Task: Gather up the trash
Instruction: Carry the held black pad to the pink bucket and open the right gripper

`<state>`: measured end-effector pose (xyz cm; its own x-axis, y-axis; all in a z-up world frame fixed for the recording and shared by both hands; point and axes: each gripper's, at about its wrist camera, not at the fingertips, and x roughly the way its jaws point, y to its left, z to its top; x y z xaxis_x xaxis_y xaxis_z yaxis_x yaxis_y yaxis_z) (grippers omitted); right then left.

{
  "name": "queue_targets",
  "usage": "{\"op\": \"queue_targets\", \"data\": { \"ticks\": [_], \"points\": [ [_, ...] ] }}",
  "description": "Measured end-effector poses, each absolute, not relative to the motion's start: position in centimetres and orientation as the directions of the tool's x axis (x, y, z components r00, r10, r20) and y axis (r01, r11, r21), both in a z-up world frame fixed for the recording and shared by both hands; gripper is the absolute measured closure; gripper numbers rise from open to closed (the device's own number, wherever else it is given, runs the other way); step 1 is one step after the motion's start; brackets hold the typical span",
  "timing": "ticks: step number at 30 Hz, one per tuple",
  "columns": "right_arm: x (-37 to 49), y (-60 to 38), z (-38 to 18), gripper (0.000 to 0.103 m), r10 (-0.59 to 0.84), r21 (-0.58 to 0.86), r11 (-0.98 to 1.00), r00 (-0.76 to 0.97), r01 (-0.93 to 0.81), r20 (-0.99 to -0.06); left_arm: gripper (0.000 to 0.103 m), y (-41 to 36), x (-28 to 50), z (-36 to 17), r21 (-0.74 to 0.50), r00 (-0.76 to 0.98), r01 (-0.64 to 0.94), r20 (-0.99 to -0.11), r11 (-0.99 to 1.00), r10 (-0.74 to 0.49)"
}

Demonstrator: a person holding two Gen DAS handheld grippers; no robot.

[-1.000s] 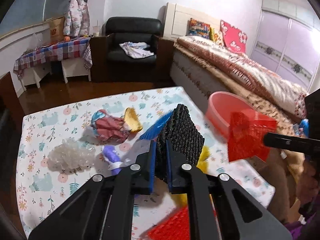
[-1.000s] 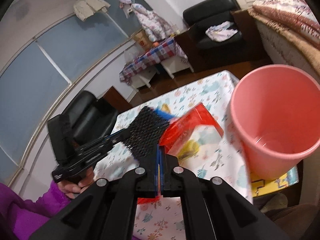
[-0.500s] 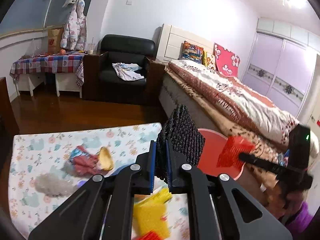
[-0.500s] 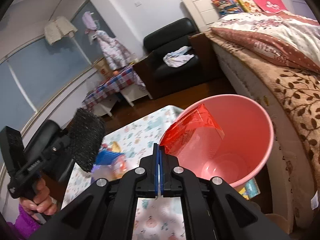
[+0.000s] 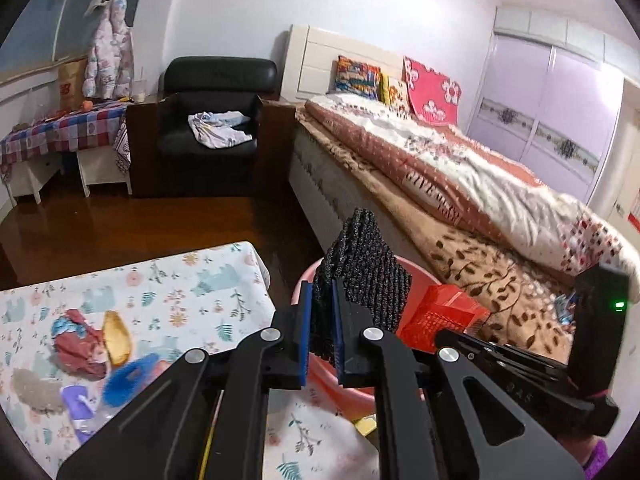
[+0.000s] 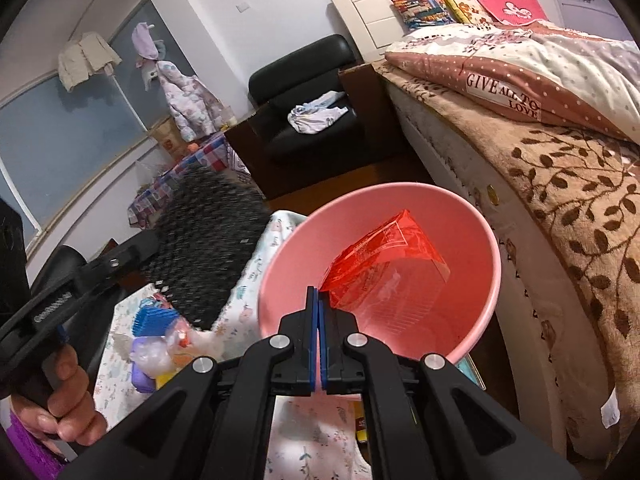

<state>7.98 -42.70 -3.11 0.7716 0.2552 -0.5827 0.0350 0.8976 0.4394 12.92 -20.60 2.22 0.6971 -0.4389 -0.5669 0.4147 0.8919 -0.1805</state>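
Observation:
My left gripper [image 5: 323, 300] is shut on a black mesh piece [image 5: 362, 276] and holds it above the near rim of the pink bin [image 5: 308, 280]. My right gripper [image 6: 319, 300] is shut on a red plastic wrapper [image 6: 384, 264] that hangs inside the pink bin [image 6: 476, 216]. The black mesh [image 6: 212, 248] shows blurred to the left of the bin in the right wrist view. The red wrapper [image 5: 444, 312] shows just right of the mesh in the left wrist view.
The floral table [image 5: 168, 292] carries a red-blue wrapper [image 5: 74, 344], a yellow piece [image 5: 116, 338], a blue piece [image 5: 128, 378], a purple item [image 5: 78, 408] and clear plastic [image 5: 32, 388]. A bed [image 5: 460, 200] runs along the right. A black armchair [image 5: 212, 120] stands behind.
Both grippers have moved right, from over the table to the pink bin. The red wrapper has gone down into the bin, and the black mesh has come to its rim.

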Motion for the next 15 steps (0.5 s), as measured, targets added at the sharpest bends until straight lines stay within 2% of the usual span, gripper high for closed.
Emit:
{"op": "queue_targets", "data": {
  "ticks": [15],
  "points": [
    [10.1,-43.1,-6.1,0.102,0.24,0.418,0.906,0.734,0.065,-0.635,0.094,-24.7,15.6,-2.3,-0.14,0.653,0.389,-0.655,0.911,-0.38]
  ]
}}
